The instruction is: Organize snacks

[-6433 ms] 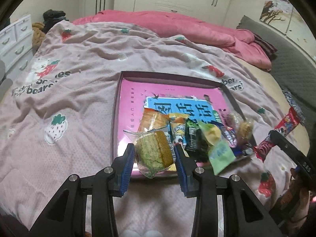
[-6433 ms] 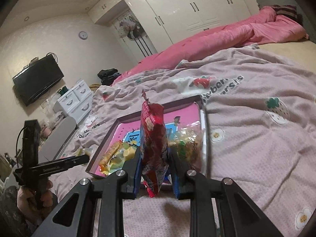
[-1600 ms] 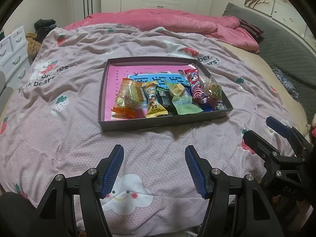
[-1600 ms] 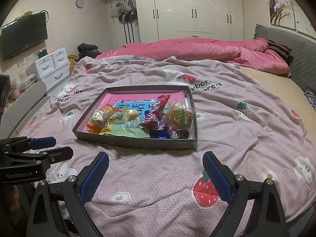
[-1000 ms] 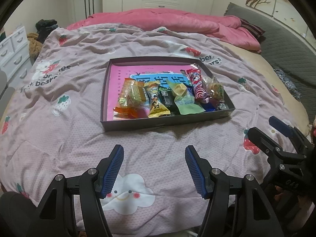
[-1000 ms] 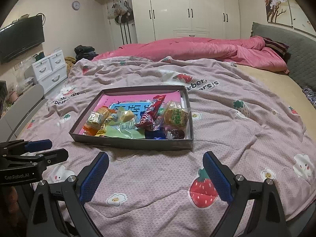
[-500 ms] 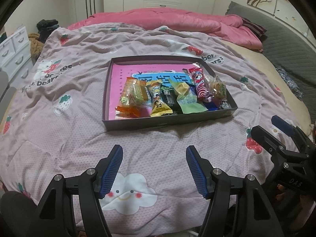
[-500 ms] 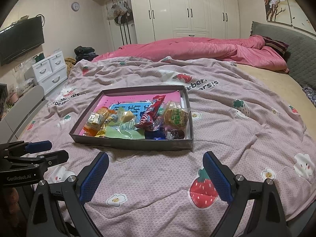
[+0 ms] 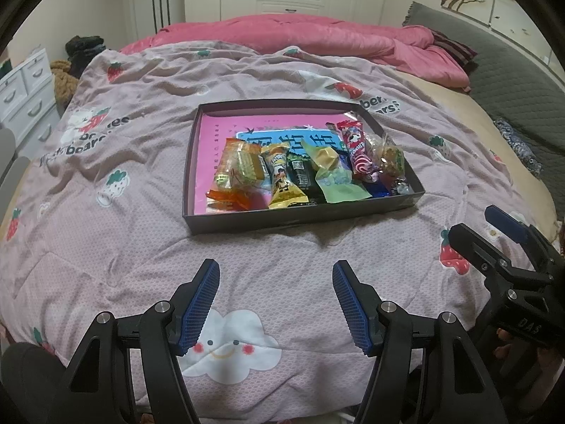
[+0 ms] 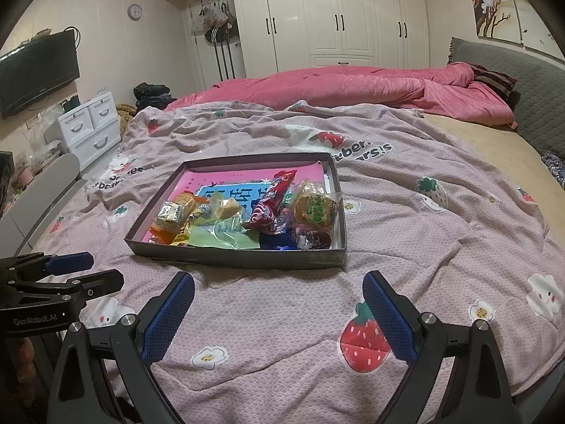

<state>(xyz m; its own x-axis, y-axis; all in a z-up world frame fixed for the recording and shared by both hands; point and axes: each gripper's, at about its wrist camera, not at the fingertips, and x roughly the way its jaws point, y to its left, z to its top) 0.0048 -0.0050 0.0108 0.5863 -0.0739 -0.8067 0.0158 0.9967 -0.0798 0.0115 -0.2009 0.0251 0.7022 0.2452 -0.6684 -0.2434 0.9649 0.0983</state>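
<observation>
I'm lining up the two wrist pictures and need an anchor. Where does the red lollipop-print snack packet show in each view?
Left wrist view: the red snack packet lies right of centre, in the right part of the box, between the green-wrapped candy and a clear-bagged cookie.
Right wrist view: the packet lies near centre, propped slantwise, left of the cookie.
Shared landmark: the box's pink lining with the blue panel.
</observation>
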